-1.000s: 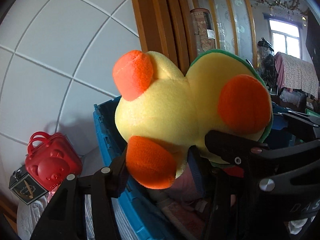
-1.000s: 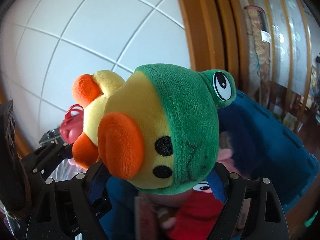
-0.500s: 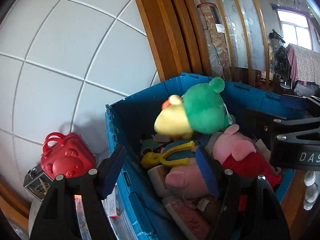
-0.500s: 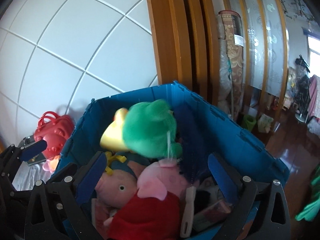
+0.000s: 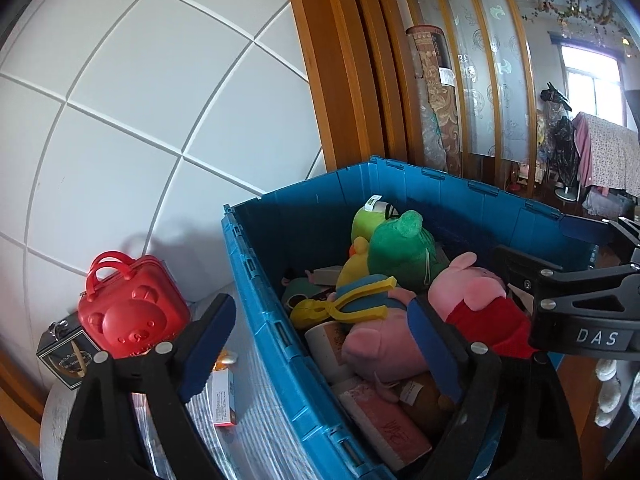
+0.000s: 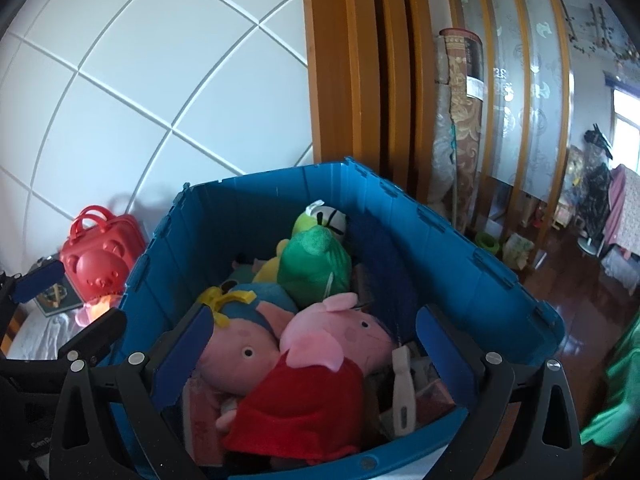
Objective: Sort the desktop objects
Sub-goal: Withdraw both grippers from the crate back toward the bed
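The yellow duck plush in a green frog hood (image 5: pixel 400 252) lies inside the blue crate (image 5: pixel 264 300), at its far side; it also shows in the right wrist view (image 6: pixel 312 268) within the crate (image 6: pixel 472 280). Two pink pig plushes (image 6: pixel 320 344) and other toys fill the crate. My left gripper (image 5: pixel 320 340) is open and empty above the crate's left wall. My right gripper (image 6: pixel 316 352) is open and empty above the crate's near side.
A red bear-shaped case (image 5: pixel 132 308) and a small dark box (image 5: pixel 68 356) stand on the table left of the crate, against the white tiled wall. A small red-and-white box (image 5: pixel 224 396) lies beside the crate. A wooden door frame (image 6: pixel 344 64) rises behind.
Both grippers held the duck plush a second ago, then opened and let it go. It dropped into the crate and now lies still at the far side.
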A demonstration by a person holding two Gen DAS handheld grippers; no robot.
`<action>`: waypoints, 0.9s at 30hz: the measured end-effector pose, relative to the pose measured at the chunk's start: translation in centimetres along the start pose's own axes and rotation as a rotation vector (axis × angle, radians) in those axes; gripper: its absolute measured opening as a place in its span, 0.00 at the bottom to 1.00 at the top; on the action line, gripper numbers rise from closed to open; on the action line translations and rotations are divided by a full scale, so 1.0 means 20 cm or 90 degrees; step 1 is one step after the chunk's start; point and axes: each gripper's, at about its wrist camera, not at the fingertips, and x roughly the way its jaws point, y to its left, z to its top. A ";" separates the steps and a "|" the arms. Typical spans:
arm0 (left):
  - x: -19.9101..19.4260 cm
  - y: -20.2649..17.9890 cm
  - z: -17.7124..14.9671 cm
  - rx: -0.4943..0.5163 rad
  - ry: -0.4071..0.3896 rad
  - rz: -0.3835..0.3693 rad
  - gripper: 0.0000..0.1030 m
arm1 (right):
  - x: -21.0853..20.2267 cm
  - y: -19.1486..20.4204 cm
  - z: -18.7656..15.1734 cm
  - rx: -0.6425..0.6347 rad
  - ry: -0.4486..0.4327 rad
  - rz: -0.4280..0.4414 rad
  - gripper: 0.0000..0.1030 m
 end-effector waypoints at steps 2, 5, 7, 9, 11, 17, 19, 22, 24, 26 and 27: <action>-0.02 0.05 -0.02 -0.003 -0.002 -0.001 0.86 | -0.02 0.04 -0.01 0.000 -0.001 -0.002 1.00; -0.07 0.14 -0.06 -0.012 -0.008 0.001 0.86 | -0.07 0.14 -0.01 -0.005 -0.009 0.000 1.00; -0.11 0.23 -0.09 -0.027 -0.014 0.006 0.86 | -0.11 0.22 -0.01 -0.013 -0.019 0.004 1.00; -0.14 0.34 -0.13 -0.043 -0.016 0.013 0.86 | -0.16 0.33 -0.01 -0.025 -0.035 0.017 1.00; -0.17 0.48 -0.19 -0.062 -0.017 0.032 0.86 | -0.20 0.43 0.00 -0.035 -0.052 0.034 1.00; -0.23 0.91 -0.38 -0.100 -0.003 0.116 0.86 | -0.29 0.84 0.00 -0.093 -0.128 0.100 1.00; -0.23 1.05 -0.44 -0.123 0.007 0.137 0.86 | -0.30 0.99 0.00 -0.114 -0.153 0.114 1.00; -0.22 1.25 -0.53 -0.148 0.019 0.170 0.86 | -0.22 1.19 0.01 -0.130 -0.124 0.173 1.00; -0.20 1.39 -0.60 -0.170 0.032 0.183 0.86 | -0.11 1.32 0.01 -0.136 -0.085 0.207 1.00; -0.17 1.52 -0.68 -0.194 0.052 0.188 0.86 | 0.02 1.44 0.00 -0.146 -0.046 0.215 1.00; -0.15 1.58 -0.71 -0.202 0.061 0.195 0.86 | 0.08 1.48 -0.02 -0.148 -0.028 0.212 1.00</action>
